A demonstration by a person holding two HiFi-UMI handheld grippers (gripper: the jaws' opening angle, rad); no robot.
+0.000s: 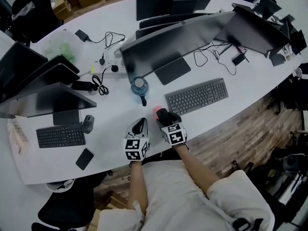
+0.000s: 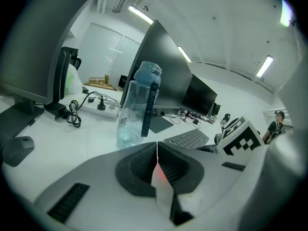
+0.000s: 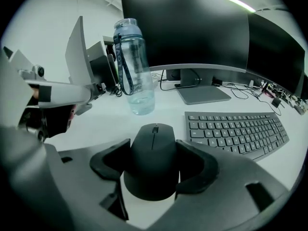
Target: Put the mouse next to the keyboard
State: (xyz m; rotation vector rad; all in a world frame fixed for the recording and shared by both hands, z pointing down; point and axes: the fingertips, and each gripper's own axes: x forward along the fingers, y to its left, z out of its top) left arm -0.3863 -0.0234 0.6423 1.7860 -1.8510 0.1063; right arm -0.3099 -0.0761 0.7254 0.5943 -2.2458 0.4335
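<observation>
A black mouse point(image 3: 153, 162) sits between the pads of my right gripper point(image 3: 153, 173), which is shut on its sides. In the head view the mouse point(image 1: 163, 113) is just left of the grey keyboard point(image 1: 197, 96), near the table's front edge, with a red glow beside it. The keyboard point(image 3: 236, 131) lies to the right of the mouse, a short gap away. My left gripper point(image 1: 139, 126) rests to the left of the right one, and its jaws point(image 2: 157, 165) are shut with nothing between them.
A clear blue water bottle point(image 1: 139, 87) stands just beyond both grippers. Monitors point(image 1: 163, 47) line the back. At the left are a second keyboard point(image 1: 60, 135), a grey mouse point(image 1: 88, 123) and a phone point(image 1: 84, 159). Cables and a power strip point(image 1: 113, 64) lie behind.
</observation>
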